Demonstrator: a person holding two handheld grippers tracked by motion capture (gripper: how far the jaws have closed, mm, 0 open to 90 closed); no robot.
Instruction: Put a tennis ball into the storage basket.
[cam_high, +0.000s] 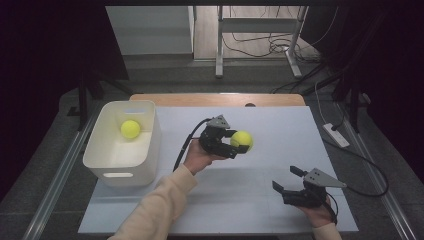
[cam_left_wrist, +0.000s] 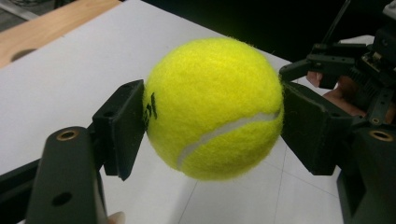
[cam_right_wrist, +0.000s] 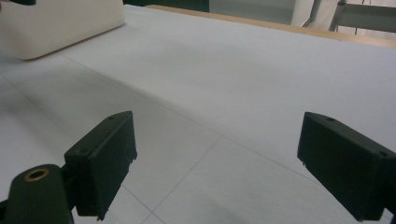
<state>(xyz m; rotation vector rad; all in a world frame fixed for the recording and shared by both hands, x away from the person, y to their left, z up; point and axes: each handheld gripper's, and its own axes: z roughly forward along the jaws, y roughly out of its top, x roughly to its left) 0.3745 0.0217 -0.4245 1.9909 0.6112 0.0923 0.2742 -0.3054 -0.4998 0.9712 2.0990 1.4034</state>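
Left forearm in cream sleeve (cam_high: 160, 202) reaching in from bottom edge, angled up toward table middle, hand (cam_high: 196, 159) wrapped round left claw (cam_high: 239, 146), claw pointing right and raised off the white table (cam_high: 260, 125). Left claw clamped on yellow tennis ball (cam_high: 242, 140), both black pads (cam_left_wrist: 122, 126) pressed flat on opposite sides, ball clear of table surface. Black print on ball at left pad edge, mostly hidden, unreadable; white seam curving across lower front. Right hand (cam_high: 320, 212) low at near right of table, right claw (cam_high: 285, 179) pointing left and away, jaws spread wide, nothing between them, well apart from ball. Second yellow ball (cam_high: 130, 129) inside white bin (cam_high: 117, 175) at table's left.
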